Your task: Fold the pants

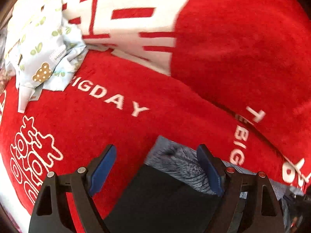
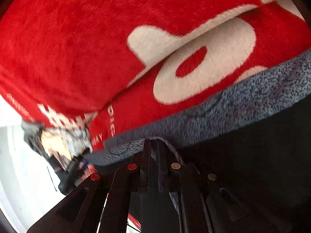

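Red plush fills most of what we see from the left wrist: a red blanket (image 1: pixel 136 97) with large white characters and the white letters "BIGDAY" spreads under us, and a fold of it rises along the right side. At the upper left a pale blue patterned cloth (image 1: pixel 42 44) with a small brown bear on it lies crumpled on the blanket. Our left gripper (image 1: pixel 157 167) has its blue-padded fingers (image 1: pixel 105 167) spread wide apart, holding nothing. Between and just beyond them we see a corner of the pants (image 1: pixel 178 163), a grey-blue fuzzy fabric with a dark, smooth side turned toward us, lying on the blanket near the bottom of the view. The right-hand pad sits over the grey fabric; we cannot tell whether it touches it.

From the right wrist, the same blanket (image 2: pixel 77 48) bulges overhead with big white shapes. The grey-blue fleece edge of the pants (image 2: pixel 233 104) runs in a band across the middle, with the dark side below it at the right. Our right gripper (image 2: pixel 154 145) has its fingers pressed together, pinching that fleece edge at its tip. At the lower left, blurred, we make out the other tool (image 2: pixel 66 165) against a bright white background.
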The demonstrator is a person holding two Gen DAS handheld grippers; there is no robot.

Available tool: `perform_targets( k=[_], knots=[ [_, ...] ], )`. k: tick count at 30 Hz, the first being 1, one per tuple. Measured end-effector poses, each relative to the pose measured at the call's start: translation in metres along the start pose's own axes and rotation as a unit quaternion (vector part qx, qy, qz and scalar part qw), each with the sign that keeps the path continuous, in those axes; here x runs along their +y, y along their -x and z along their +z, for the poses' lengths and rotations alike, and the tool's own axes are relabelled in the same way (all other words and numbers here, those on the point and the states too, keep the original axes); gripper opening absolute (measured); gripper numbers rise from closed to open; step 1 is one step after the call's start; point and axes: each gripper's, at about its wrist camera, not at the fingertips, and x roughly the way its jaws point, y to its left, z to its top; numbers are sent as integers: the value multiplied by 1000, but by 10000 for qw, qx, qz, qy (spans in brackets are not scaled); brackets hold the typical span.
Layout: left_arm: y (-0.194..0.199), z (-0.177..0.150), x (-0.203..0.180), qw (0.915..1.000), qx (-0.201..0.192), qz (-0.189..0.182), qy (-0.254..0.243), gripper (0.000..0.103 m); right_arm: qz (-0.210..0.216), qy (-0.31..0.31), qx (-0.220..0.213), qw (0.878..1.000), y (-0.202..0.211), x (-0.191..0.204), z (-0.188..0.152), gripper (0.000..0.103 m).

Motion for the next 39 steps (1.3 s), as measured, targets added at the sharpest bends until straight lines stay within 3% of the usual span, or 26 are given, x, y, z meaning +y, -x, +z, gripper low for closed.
perform_targets(
  k=[2, 3, 4, 6, 8, 10, 13, 14, 16, 18, 20, 23, 27, 29, 30, 31, 32, 34, 36, 39],
  knots=[
    [10, 3, 2, 9994, -112, 244, -213, 85, 14, -54, 17, 10000, 6, 5, -3, 11],
    [19, 2, -1, 9981, -199, 313, -486, 85, 9, 33, -7, 10000, 14, 12, -6, 25],
    [32, -3, -8, 9959, -258, 259, -832, 85, 11, 167, -83, 9998, 26, 20, -11, 51],
    [51, -18, -23, 9914, -159, -84, -1297, 85, 52, 287, -361, 9989, 58, 31, -25, 80],
    [66, -44, -47, 9812, 133, -601, -1828, 85, 124, 300, -600, 9977, 93, 33, -44, 80],
    [80, -77, -82, 9640, 420, -1113, -2379, 85, -75, 159, -847, 9963, 132, 22, -73, 80],
    [96, -132, -142, 9297, 883, -2007, -2960, 85, -670, -293, -1166, 9905, 187, -19, -115, 80],
    [98, -155, -169, 9135, 1130, -2368, -3109, 85, -829, -464, -1233, 9878, 198, -32, -132, 80],
    [102, -186, -208, 8922, 1473, -2728, -3284, 85, -1138, -960, -1309, 9801, 228, -73, -172, 80],
    [102, -220, -249, 8680, 1812, -3017, -3503, 85, -1252, -1521, -1334, 9713, 247, -113, -208, 80],
    [96, -245, -274, 8525, 2025, -3081, -3707, 85, -1300, -1934, -1303, 9637, 260, -150, -239, 80],
    [91, -277, -301, 8378, 2314, -3033, -3906, 85, -1452, -2352, -1086, 9549, 258, -196, -274, 80],
    [88, -302, -317, 8295, 2540, -2959, -3999, 85, -1085, -2600, -647, 9573, 233, -245, -297, 77],
    [89, -314, -323, 8253, 2576, -2970, -4054, 85, -815, -2680, -490, 9587, 222, -259, -300, 61],
    [91, -318, -327, 8233, 2553, -2949, -4123, 85, -577, -2734, -436, 9592, 216, -263, -300, 19],
    [94, -319, -330, 8212, 2540, -2973, -4155, 81, -411, -2782, -438, 9587, 215, -264, -300, 4],
    [99, -319, -333, 8179, 2564, -3058, -4145, 80, -218, -2771, -579, 9588, 219, -259, -298, 4],
    [112, -310, -342, 8196, 2503, -3208, -4033, 80, 87, -2535, -929, 9628, 239, -239, -288, 3],
    [122, -297, -352, 8262, 2358, -3299, -3910, 80, 450, -2264, -1283, 9645, 269, -215, -263, 3],
    [133, -274, -379, 8378, 2106, -3401, -3715, 80, 508, -1683, -1581, 9716, 304, -193, -208, 3]
  ],
)
